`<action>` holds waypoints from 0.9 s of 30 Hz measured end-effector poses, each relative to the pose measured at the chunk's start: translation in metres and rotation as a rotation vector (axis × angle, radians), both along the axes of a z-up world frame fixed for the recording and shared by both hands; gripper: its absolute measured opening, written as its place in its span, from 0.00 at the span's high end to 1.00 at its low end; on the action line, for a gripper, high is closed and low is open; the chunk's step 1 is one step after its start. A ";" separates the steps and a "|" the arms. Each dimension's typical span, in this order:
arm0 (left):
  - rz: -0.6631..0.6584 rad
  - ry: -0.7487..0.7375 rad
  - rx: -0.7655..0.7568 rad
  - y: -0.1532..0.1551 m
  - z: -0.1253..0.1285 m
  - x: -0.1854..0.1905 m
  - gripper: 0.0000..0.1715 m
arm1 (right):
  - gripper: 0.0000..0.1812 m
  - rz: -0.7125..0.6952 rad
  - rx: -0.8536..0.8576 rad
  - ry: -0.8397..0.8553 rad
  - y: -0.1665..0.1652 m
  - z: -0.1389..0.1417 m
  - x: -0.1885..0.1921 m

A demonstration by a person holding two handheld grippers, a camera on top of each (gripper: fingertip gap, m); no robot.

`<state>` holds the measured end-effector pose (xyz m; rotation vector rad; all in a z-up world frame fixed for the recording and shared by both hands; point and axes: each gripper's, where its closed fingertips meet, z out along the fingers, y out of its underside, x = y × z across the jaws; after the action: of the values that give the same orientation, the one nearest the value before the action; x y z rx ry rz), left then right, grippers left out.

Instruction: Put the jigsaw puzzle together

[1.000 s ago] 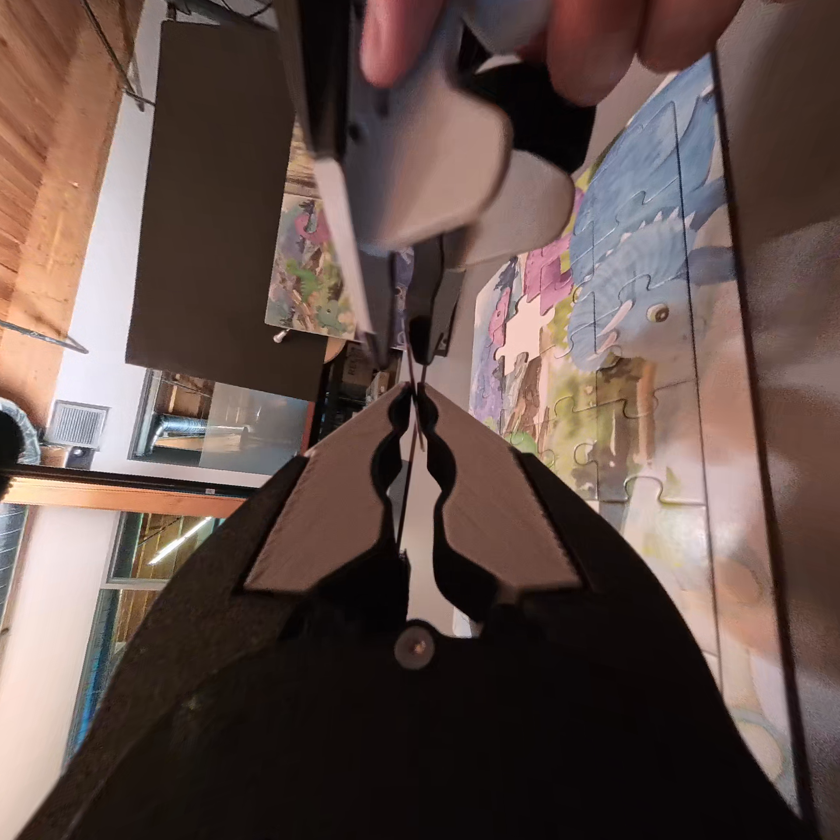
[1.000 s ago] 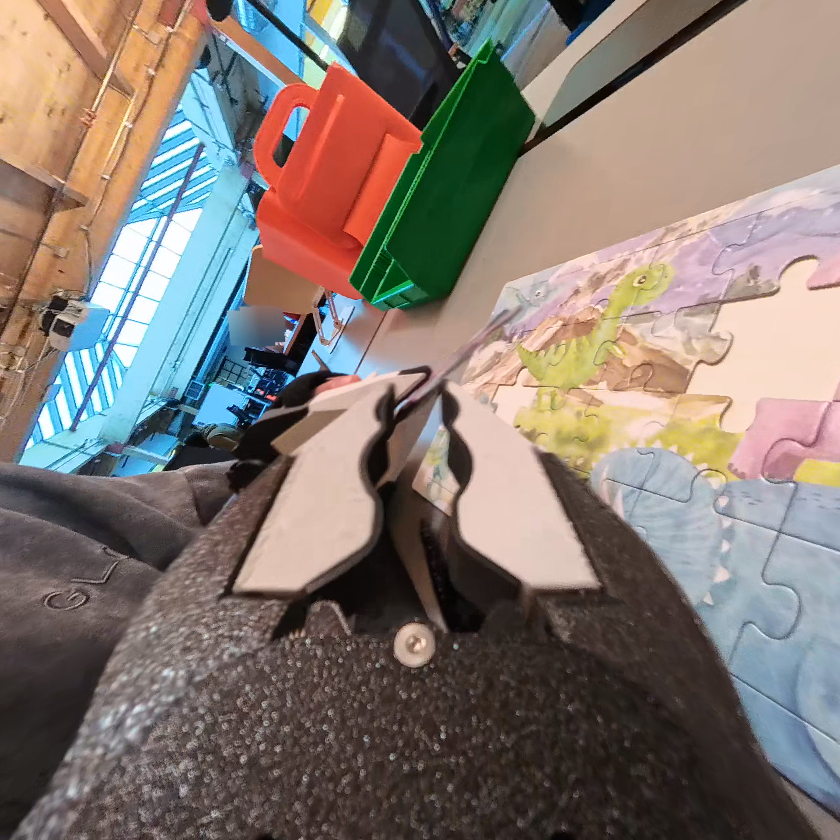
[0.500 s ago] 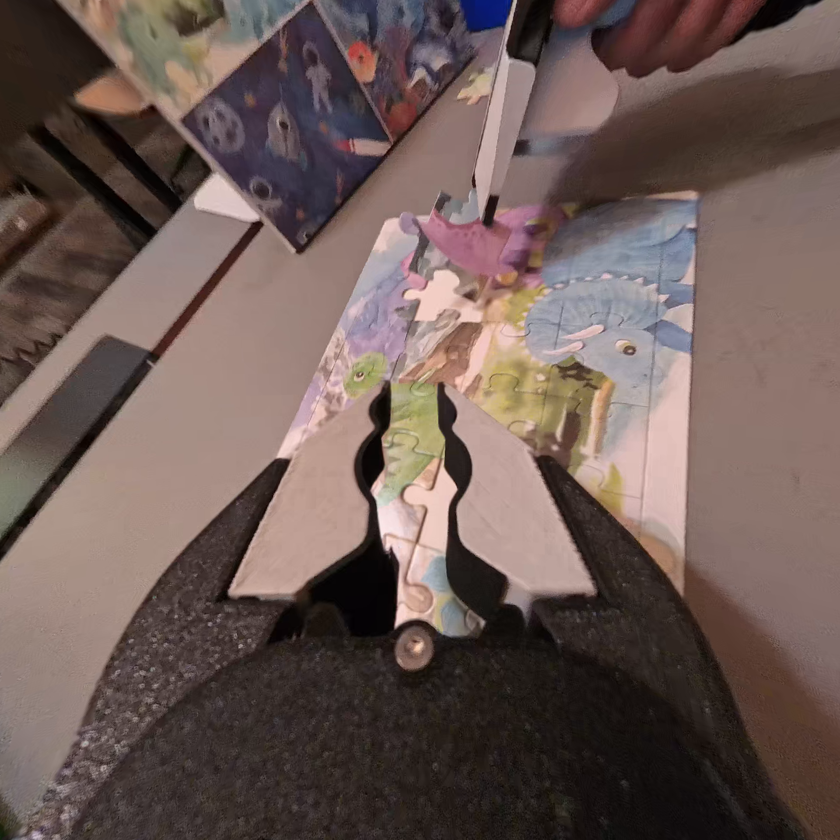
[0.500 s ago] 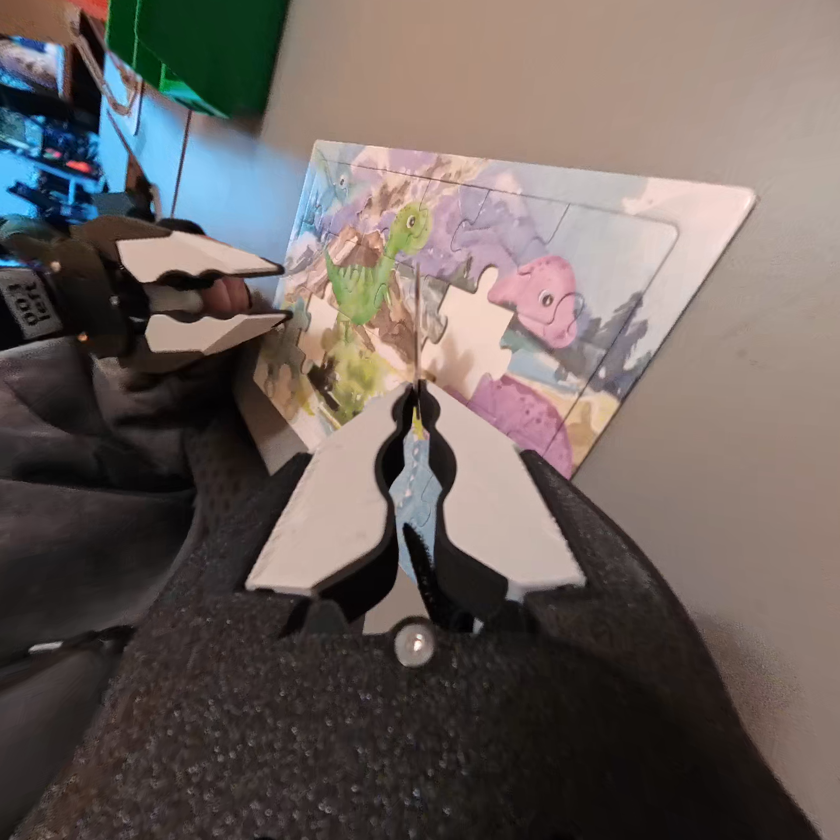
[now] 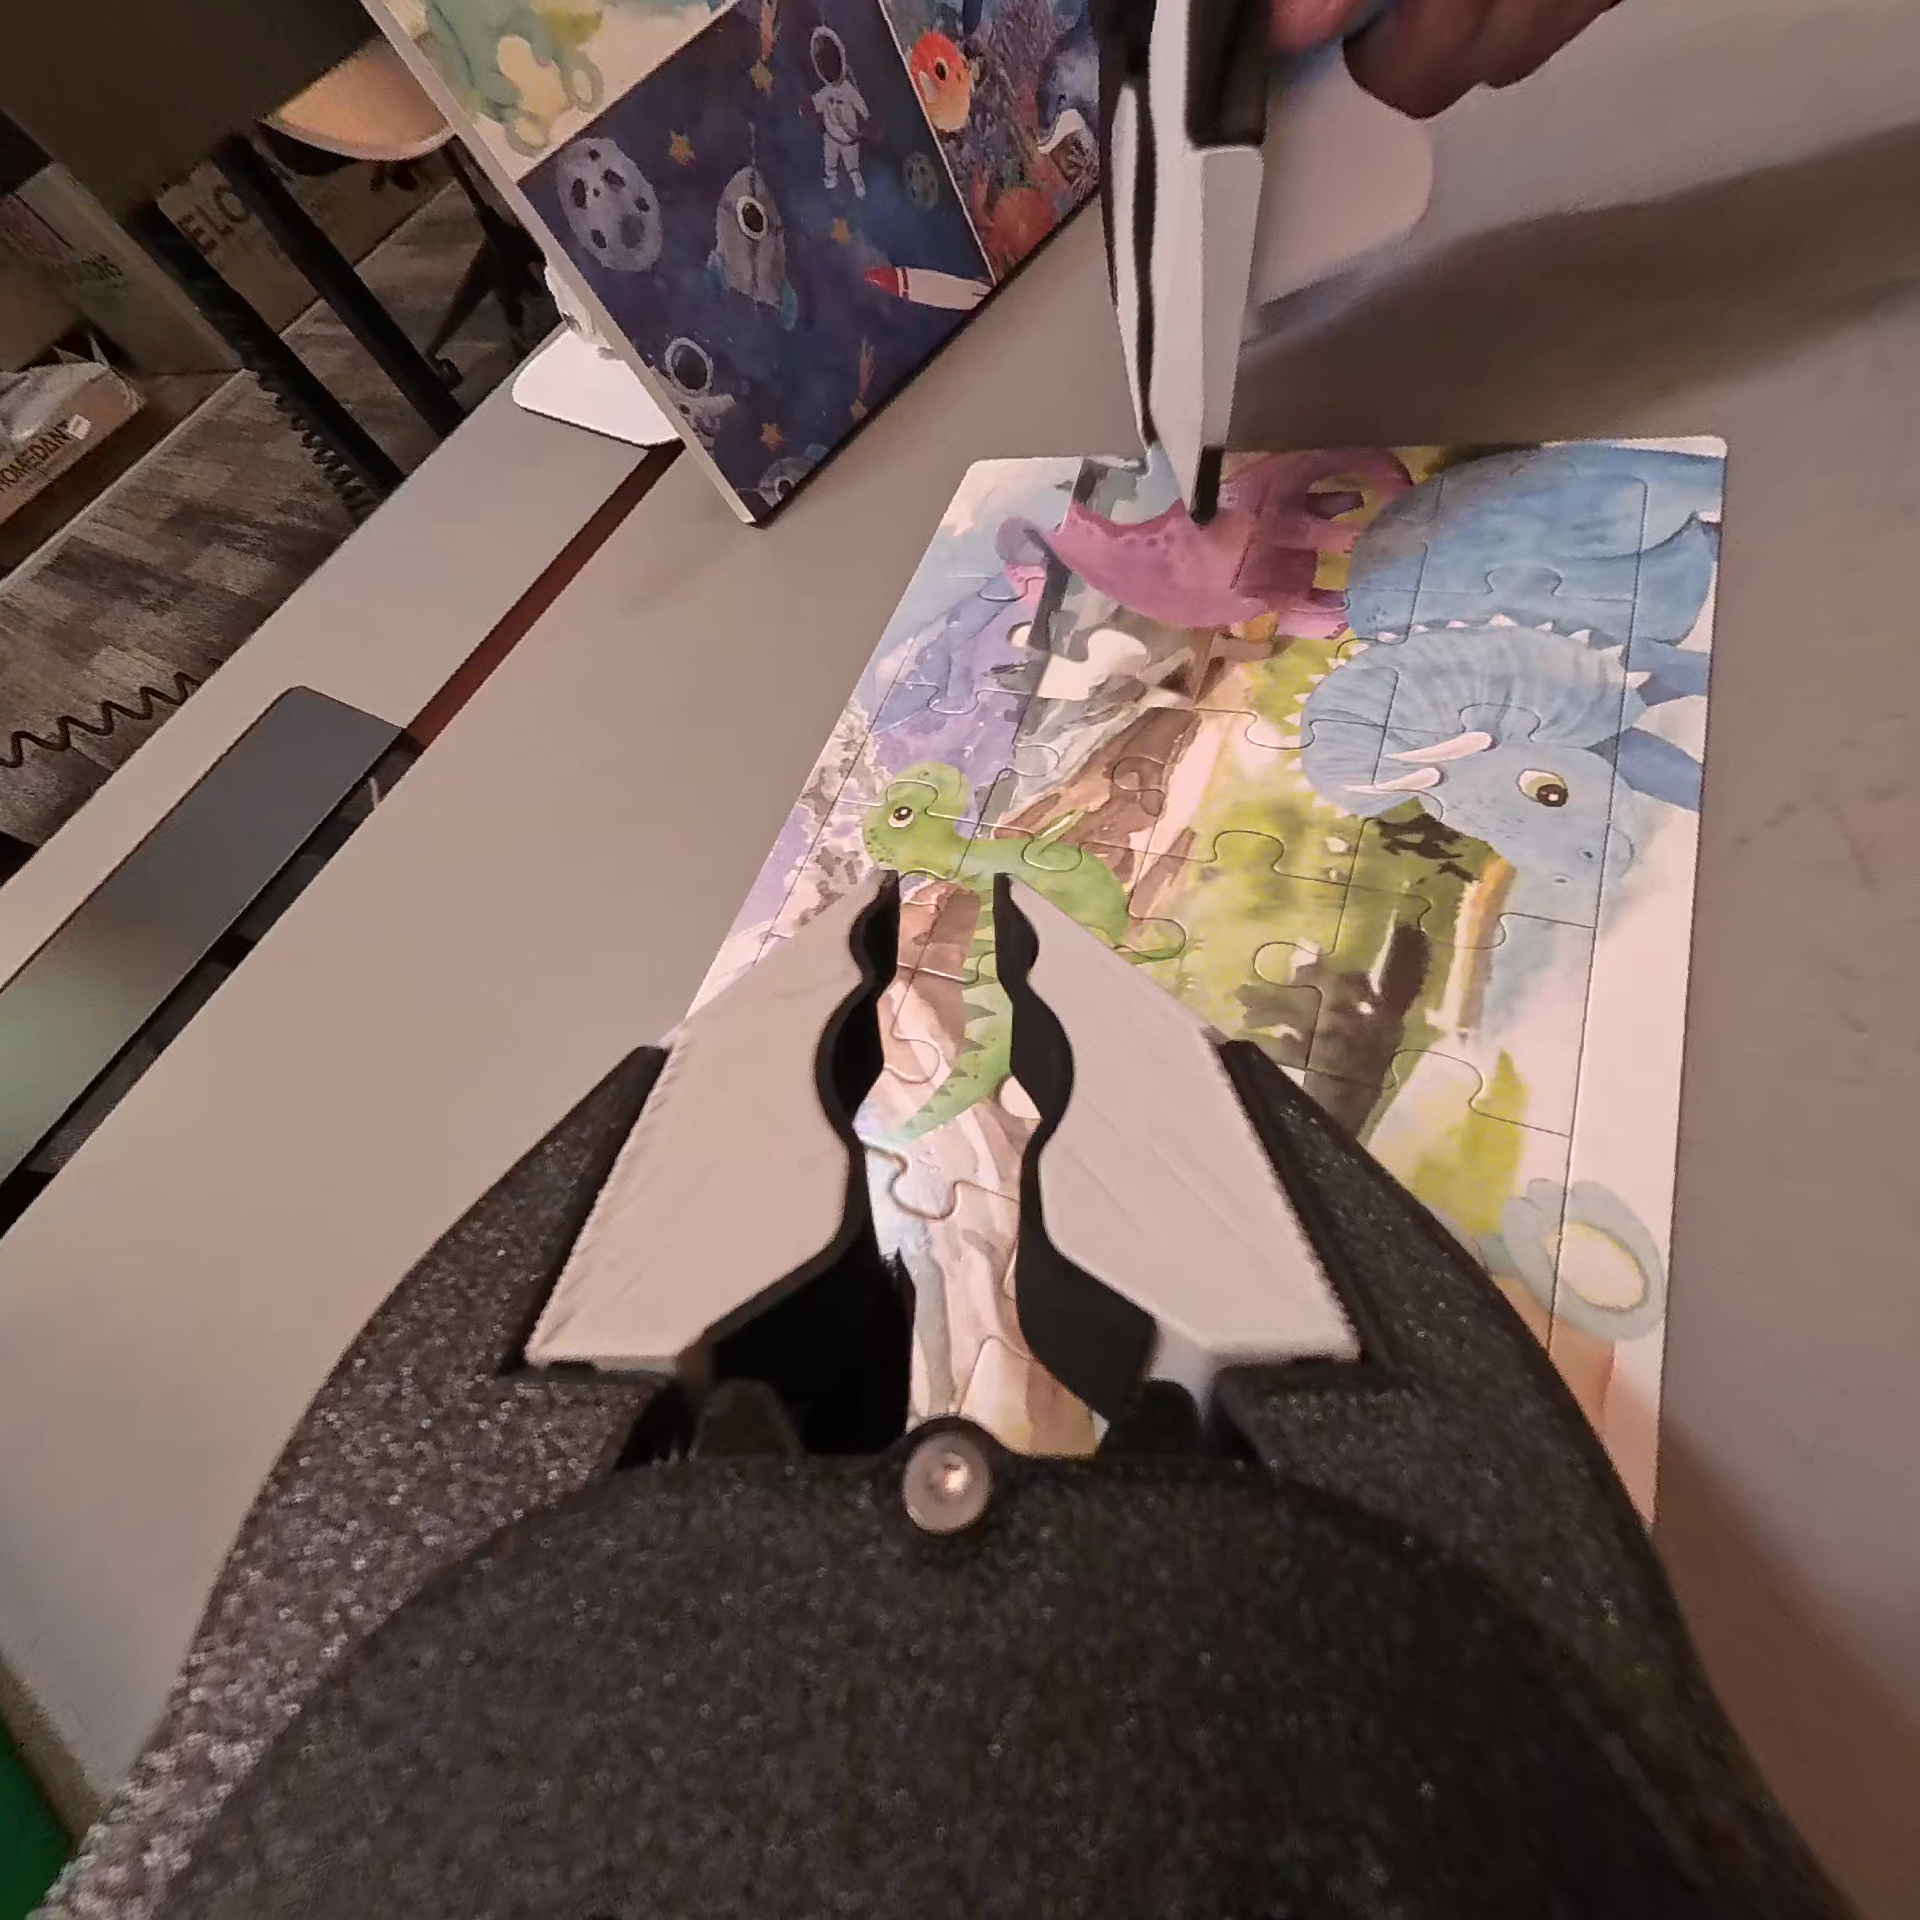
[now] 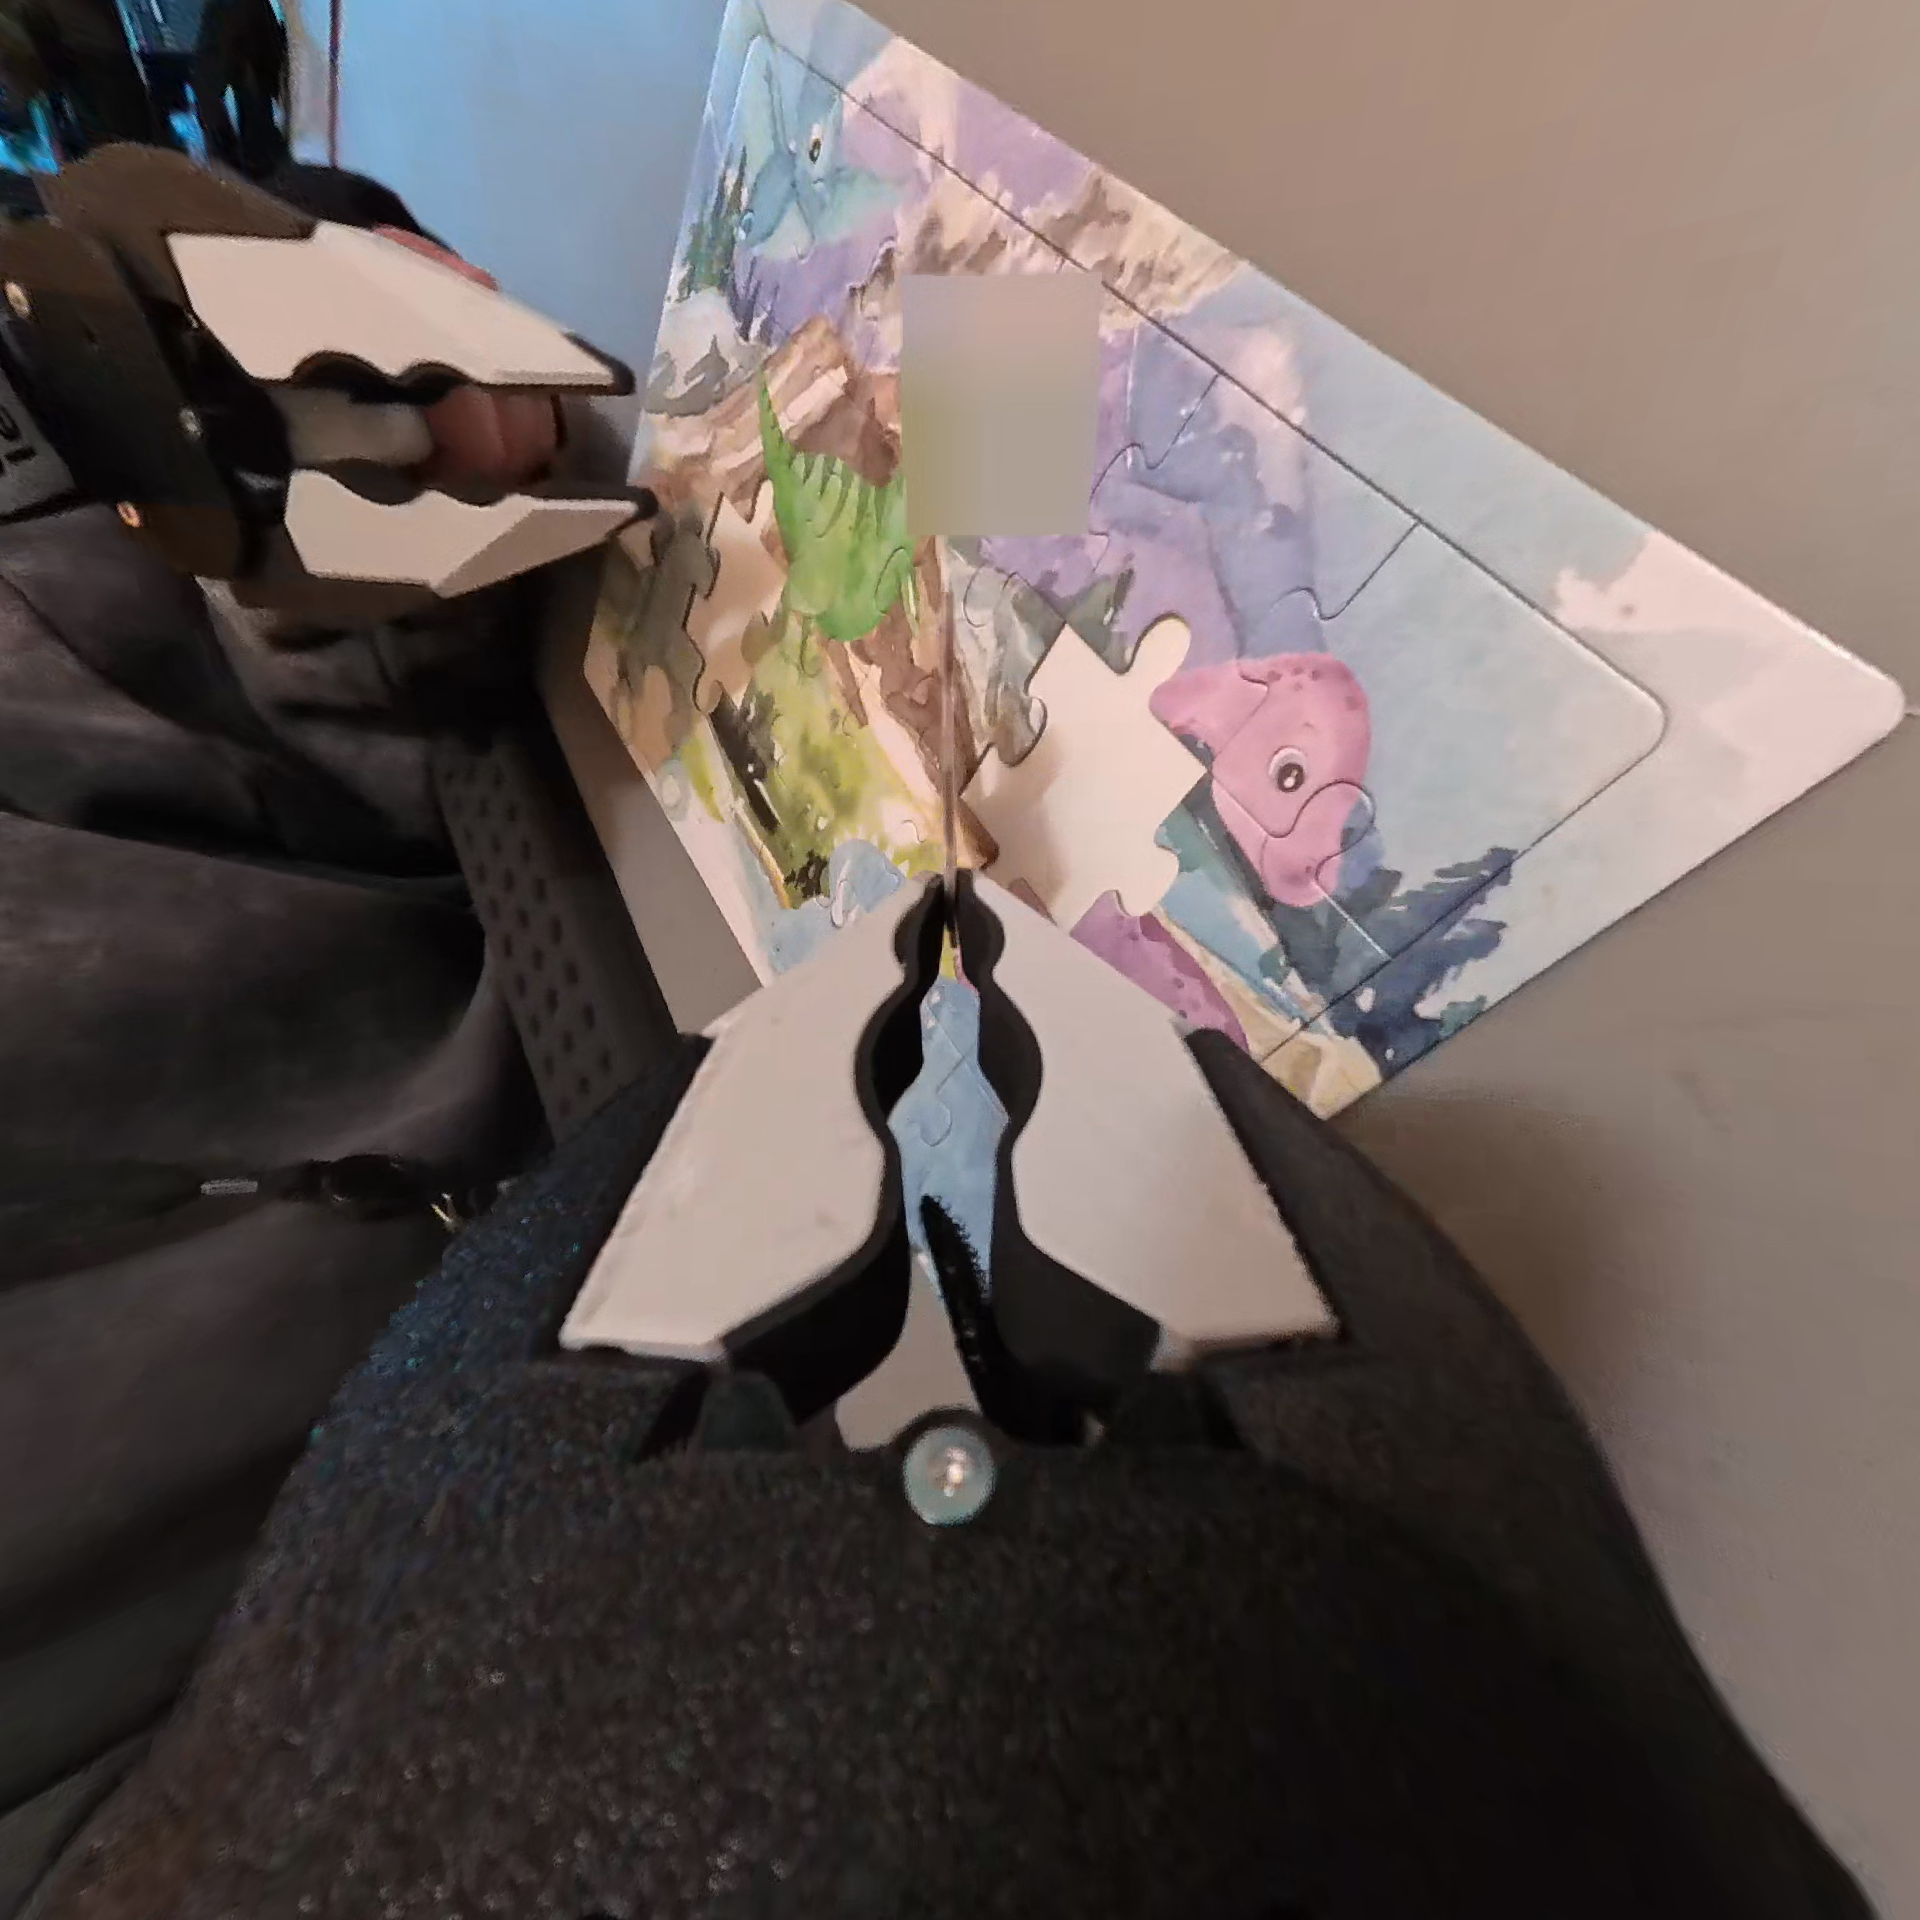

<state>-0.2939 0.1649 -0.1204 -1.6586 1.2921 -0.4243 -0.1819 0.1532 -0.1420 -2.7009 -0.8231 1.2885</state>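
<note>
Jigsaw tray [image 5: 1688, 1049] flat on grey table [image 5: 436, 1029], nearly filled with dinosaur-picture pieces. One bare white gap [image 6: 1101, 769] in tray beside pink dinosaur. Right tongs [image 5: 1184, 488] pinched tight on loose puzzle piece [image 5: 1153, 551], purple, tilted, hanging over far end of tray just above gap. Left tongs [image 5: 943, 883] narrowly parted, holding nothing, above near end of tray by green dinosaur. Space-themed picture board [image 5: 769, 260] stands upright on table beyond tray.
</note>
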 end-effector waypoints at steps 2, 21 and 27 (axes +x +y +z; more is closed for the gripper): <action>0.005 0.001 -0.002 0.002 0.001 -0.003 0.90 | 0.99 -0.015 -0.039 0.004 0.000 -0.006 -0.002; 0.033 0.044 -0.021 0.011 -0.010 -0.013 0.90 | 0.90 0.129 0.104 -0.183 0.005 -0.023 0.012; 0.036 0.038 -0.044 0.012 -0.012 -0.013 0.90 | 0.84 0.089 0.231 -0.414 0.017 -0.011 0.044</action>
<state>-0.3069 0.1765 -0.1326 -1.7317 1.2874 -0.4042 -0.1377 0.1697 -0.1531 -2.7979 -1.0606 0.5959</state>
